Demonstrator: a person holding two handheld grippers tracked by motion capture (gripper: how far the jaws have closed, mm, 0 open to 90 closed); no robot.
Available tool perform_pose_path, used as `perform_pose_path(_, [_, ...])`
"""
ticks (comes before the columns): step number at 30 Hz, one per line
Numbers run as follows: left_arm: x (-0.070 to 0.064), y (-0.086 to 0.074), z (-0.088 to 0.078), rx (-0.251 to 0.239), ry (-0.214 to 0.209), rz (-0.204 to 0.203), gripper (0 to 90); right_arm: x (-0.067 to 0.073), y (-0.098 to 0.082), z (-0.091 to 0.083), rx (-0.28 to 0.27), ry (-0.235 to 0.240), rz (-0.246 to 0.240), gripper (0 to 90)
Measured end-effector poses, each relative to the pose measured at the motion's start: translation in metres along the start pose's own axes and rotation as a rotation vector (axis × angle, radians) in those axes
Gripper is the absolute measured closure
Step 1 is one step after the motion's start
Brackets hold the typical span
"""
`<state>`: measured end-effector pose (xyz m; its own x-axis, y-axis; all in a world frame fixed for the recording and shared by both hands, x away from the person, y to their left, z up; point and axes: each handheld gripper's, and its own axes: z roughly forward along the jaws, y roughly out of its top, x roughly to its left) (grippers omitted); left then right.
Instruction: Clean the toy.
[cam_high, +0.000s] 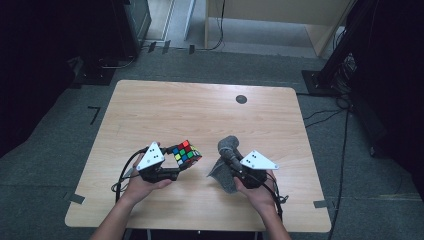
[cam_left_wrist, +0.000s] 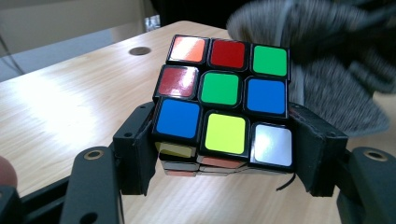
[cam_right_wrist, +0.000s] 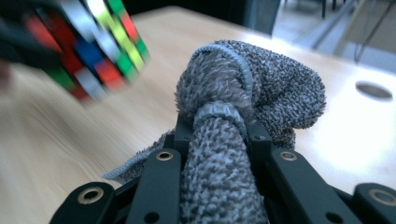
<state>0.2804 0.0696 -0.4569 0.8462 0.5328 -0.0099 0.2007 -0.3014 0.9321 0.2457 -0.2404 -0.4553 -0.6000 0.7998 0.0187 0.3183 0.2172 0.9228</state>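
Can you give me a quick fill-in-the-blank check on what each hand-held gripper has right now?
1. The left hand-held gripper is shut on the ____, gripping its two sides.
2. The right hand-held gripper pinches a grey ____.
3. The centre square of the cube face towards the left gripper view is ____.
4. The dark round spot lies on the ____ edge of the table.

Missing words: puzzle cube; cloth; green; far

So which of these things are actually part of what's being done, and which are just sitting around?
In use:
- puzzle cube, clamped in the left hand-held gripper
- grey cloth, pinched in the right hand-held gripper, close beside the cube

Just there:
- wooden table, underneath the work
- round dark cap set in the table's far side
- black stands on the floor behind
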Motion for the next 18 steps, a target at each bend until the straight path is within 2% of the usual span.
perform_pose_path(1, [-0.002, 0.0, 0.001, 0.005, -0.011, 0.0, 33.7, 0.002, 0.006, -0.004, -0.027, 0.02, 0.021, 74.0])
perform_pose_path(3, [-0.009, 0.001, 0.002, 0.025, 0.002, 0.021, 33.7, 0.005, 0.018, -0.01, -0.08, 0.069, 0.098, 73.9])
perform_pose_path(5, [-0.018, 0.003, 0.003, 0.034, -0.007, 0.052, 33.7, 0.011, 0.027, -0.013, -0.114, 0.116, 0.143, 73.6])
perform_pose_path(7, [-0.023, 0.005, 0.004, 0.033, -0.021, 0.07, 33.7, 0.024, 0.036, -0.015, -0.126, 0.161, 0.147, 72.7])
perform_pose_path(9, [-0.029, 0.009, 0.006, 0.022, -0.035, 0.086, 33.7, 0.033, 0.039, -0.014, -0.114, 0.164, 0.122, 72.3])
perform_pose_path(10, [-0.031, 0.011, 0.005, 0.007, -0.047, 0.083, 33.7, 0.033, 0.039, -0.014, -0.114, 0.164, 0.122, 72.3])
perform_pose_path(11, [-0.033, 0.012, 0.004, -0.018, -0.07, 0.077, 33.7, 0.035, 0.034, -0.009, -0.081, 0.139, 0.119, 72.4])
perform_pose_path(12, [-0.034, 0.014, 0.002, -0.041, -0.088, 0.078, 33.7, 0.035, 0.034, -0.009, -0.081, 0.139, 0.119, 72.4])
perform_pose_path(13, [-0.035, 0.015, 0.0, -0.047, -0.087, 0.089, 33.7, 0.034, 0.03, -0.006, -0.072, 0.144, 0.152, 72.4])
perform_pose_path(14, [-0.035, 0.016, -0.001, -0.051, -0.089, 0.089, 33.7, 0.026, 0.022, 0.0, -0.019, 0.135, 0.205, 72.4])
perform_pose_path(15, [-0.034, 0.016, -0.001, -0.056, -0.095, 0.081, 33.7, 0.023, 0.02, 0.003, 0.013, 0.126, 0.208, 72.3])
perform_pose_path(17, [-0.031, 0.014, 0.001, -0.048, -0.087, 0.077, 33.7, 0.021, 0.018, 0.004, 0.015, 0.129, 0.219, 72.3])
perform_pose_path(18, [-0.03, 0.013, 0.002, -0.036, -0.081, 0.079, 33.7, 0.02, 0.019, 0.002, -0.008, 0.155, 0.24, 72.1])
